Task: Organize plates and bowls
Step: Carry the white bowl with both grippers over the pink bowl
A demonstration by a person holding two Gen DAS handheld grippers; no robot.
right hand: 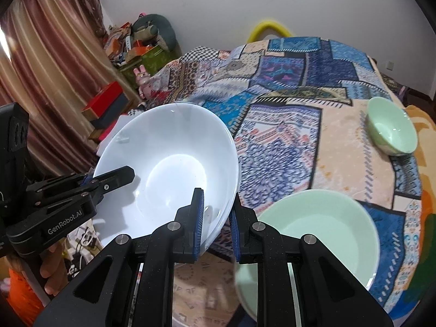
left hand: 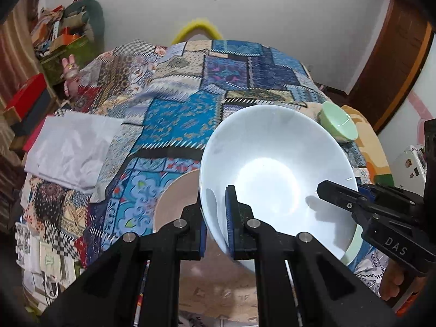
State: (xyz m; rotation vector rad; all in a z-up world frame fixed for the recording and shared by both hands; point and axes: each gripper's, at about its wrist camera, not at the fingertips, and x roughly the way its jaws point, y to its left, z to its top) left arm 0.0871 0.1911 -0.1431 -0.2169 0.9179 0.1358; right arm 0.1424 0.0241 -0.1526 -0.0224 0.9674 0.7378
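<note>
A large white bowl [left hand: 272, 169] [right hand: 169, 169] hangs tilted above the patchwork bedspread [left hand: 177, 103], held from two sides. My left gripper [left hand: 215, 212] is shut on its near left rim and also shows from the side [right hand: 122, 175]. My right gripper [right hand: 216, 207] is shut on the opposite rim, one finger inside the bowl [left hand: 335, 190]. A pink plate [left hand: 177, 199] lies partly hidden under the bowl's left side. A wide pale green bowl [right hand: 321, 231] sits just right of the white one. A small green bowl [right hand: 392, 128] [left hand: 338, 122] stands further back right.
A folded white cloth [left hand: 70, 150] lies at the bed's left edge. Boxes and clutter [right hand: 109, 100] are stacked by the curtain [right hand: 54, 54] on the left. A wooden door frame [left hand: 395, 62] stands at the right. A hand [right hand: 51, 269] grips the left tool.
</note>
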